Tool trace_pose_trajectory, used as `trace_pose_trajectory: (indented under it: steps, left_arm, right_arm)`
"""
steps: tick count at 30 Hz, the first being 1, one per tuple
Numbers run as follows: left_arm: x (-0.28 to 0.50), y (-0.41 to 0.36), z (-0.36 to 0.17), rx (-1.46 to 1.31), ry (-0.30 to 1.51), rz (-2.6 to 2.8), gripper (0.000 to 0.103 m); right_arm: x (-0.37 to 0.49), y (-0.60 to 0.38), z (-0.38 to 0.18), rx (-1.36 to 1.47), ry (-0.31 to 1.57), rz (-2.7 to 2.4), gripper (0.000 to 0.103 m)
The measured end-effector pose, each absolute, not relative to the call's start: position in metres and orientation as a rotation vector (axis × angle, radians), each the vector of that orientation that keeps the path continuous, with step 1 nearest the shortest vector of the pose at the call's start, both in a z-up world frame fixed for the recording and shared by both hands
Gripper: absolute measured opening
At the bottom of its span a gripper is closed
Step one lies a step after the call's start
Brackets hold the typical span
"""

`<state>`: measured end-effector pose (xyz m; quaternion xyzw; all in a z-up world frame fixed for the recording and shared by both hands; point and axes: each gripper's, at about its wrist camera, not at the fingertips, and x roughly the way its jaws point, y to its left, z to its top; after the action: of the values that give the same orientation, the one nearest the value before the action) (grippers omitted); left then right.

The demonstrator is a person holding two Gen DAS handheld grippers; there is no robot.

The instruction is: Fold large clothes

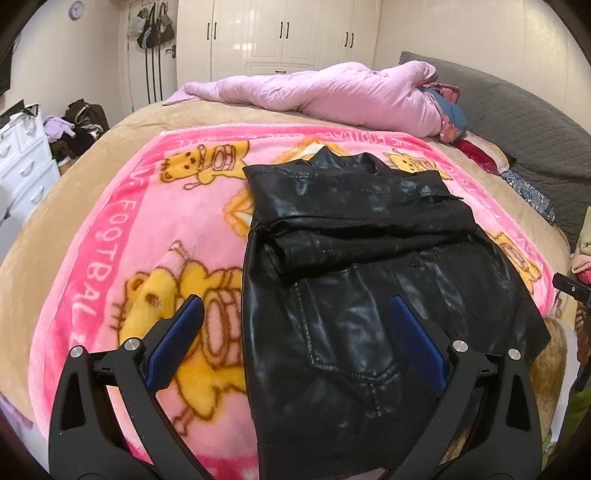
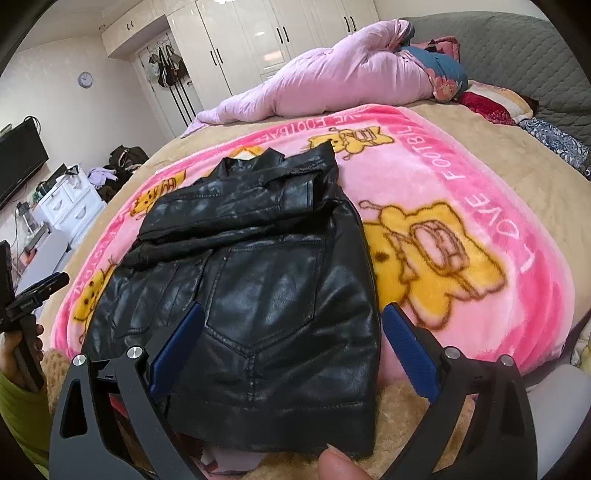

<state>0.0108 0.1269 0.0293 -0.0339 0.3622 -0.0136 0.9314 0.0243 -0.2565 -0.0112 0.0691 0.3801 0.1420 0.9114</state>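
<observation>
A black leather jacket (image 1: 362, 280) lies on a pink cartoon blanket (image 1: 122, 229) on the bed, its sleeves folded across the chest and its collar at the far end. It also shows in the right wrist view (image 2: 266, 273). My left gripper (image 1: 295, 314) is open and empty, hovering over the jacket's near left edge. My right gripper (image 2: 293, 321) is open and empty over the jacket's near right hem. The left gripper shows at the left edge of the right wrist view (image 2: 40, 288). A fingertip (image 2: 336, 463) shows at the bottom.
A rolled pink quilt (image 1: 332, 92) lies along the far side of the bed, with pillows (image 1: 480, 151) and a grey headboard (image 1: 517, 110) at the right. A white drawer unit (image 1: 22, 162) and a clothes pile (image 1: 77, 125) stand left of the bed. White wardrobes (image 1: 280, 33) line the far wall.
</observation>
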Motion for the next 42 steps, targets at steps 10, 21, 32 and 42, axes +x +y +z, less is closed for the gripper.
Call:
trace_pose_trajectory:
  steps: [10,21,32,42]
  left_arm:
    - [0.0,0.137,0.009,-0.088,0.796,-0.018,0.094]
    - [-0.003,0.143,-0.04,-0.115,0.926,-0.029,0.094]
    - [-0.009,0.141,-0.075,-0.17,0.996,-0.06,0.094]
    - [-0.02,0.149,-0.078,-0.229,0.969,-0.089,0.094]
  right_arm:
    - [0.021,-0.257,-0.034,0.094,0.862,0.307,0.096]
    - [0.031,-0.263,-0.07,0.046,0.973,0.298,0.096]
    - [0.037,-0.262,-0.09,0.011,1.024,0.335,0.07]
    - [0.028,-0.249,-0.089,-0.097,0.98,0.392,0.035]
